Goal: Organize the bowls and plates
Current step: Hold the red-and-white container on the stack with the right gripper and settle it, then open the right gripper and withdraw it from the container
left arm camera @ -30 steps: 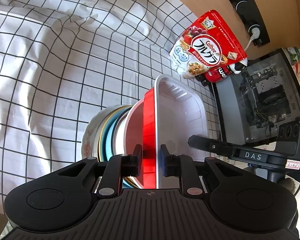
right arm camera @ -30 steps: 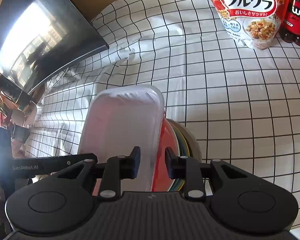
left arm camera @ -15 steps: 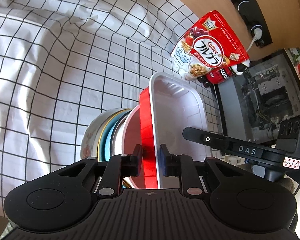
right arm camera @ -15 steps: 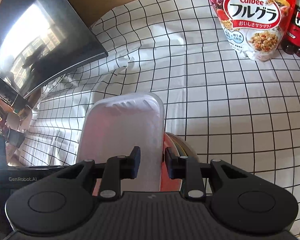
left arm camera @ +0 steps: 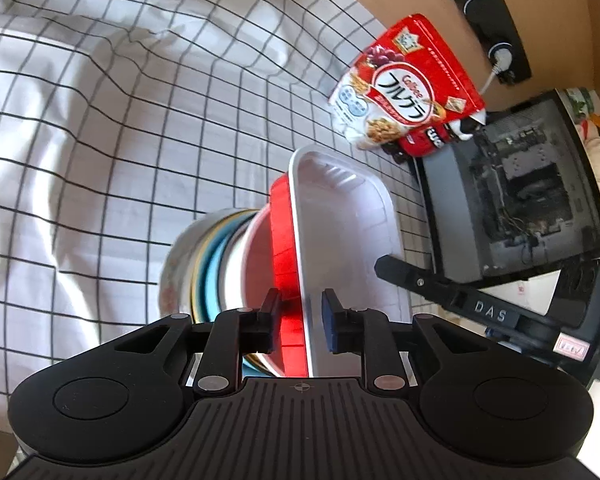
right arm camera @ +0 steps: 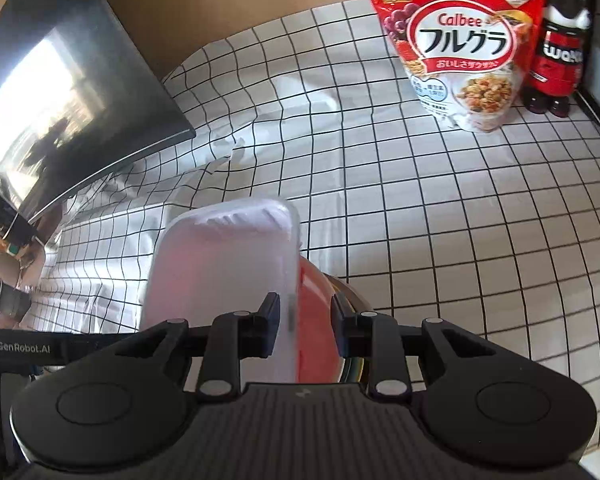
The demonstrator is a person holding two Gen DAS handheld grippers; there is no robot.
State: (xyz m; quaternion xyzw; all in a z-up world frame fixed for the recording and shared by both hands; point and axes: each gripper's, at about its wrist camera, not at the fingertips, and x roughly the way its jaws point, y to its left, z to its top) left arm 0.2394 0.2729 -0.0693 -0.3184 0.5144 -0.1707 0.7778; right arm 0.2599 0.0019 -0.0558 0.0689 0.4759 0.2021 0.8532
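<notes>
checked cloth covers the surface. left gripper (left arm camera: pixel 299 325) has just been opening, its pads loosening off the rims of the white tray (left arm camera: pixel 348 240) and red bowl (left arm camera: pixel 282 240); right gripper (right arm camera: pixel 305 330) clamps both. best set the stack (left arm camera: pixel 196 264) flat before freeing it.

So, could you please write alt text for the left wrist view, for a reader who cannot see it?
The left gripper straddles the rims of a white rectangular tray and a red dish atop a stack of plates and bowls, its right pad clear of the tray. Beyond, on a checked tablecloth, stands a red cereal bag.
</notes>
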